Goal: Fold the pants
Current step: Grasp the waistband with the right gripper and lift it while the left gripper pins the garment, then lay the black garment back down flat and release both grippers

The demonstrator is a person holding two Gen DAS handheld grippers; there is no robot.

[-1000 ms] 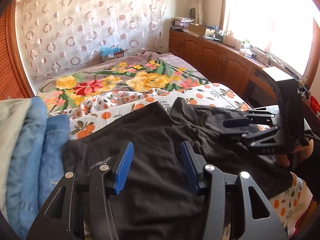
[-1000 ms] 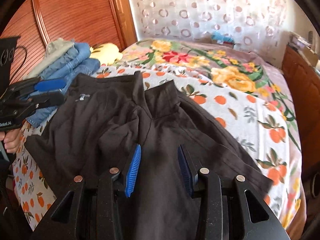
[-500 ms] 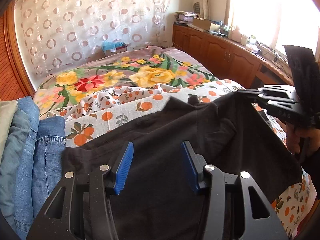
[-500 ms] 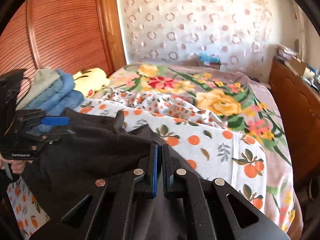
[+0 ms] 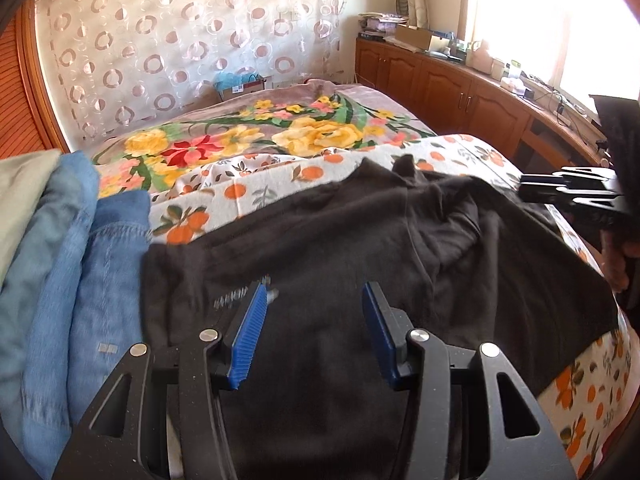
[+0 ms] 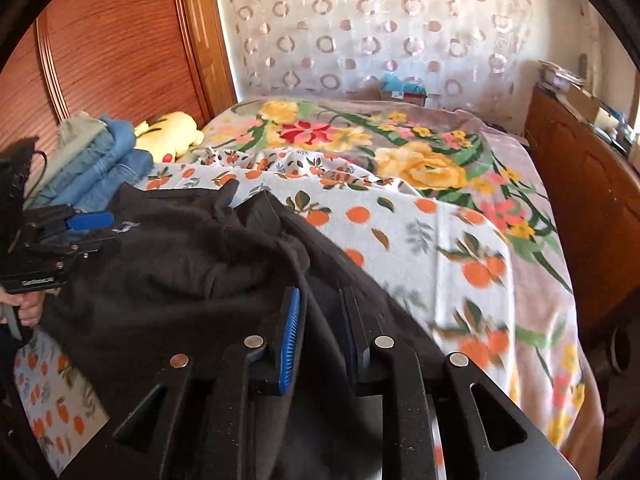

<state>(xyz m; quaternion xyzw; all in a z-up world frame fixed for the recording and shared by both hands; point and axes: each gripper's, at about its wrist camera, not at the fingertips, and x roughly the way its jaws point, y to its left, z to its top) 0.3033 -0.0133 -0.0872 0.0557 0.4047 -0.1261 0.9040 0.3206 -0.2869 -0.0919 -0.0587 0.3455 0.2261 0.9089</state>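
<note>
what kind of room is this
Most likely a home bedroom: dark pants lie spread on a bed with a floral blanket, a stack of folded jeans sits beside them, and wooden cabinets run under a sunlit window.

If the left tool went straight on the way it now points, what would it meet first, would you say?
Most likely the dark pants: the open left tool hangs just over the cloth, which fills the way ahead. Depth is unclear, so how soon is hard to judge.
</note>
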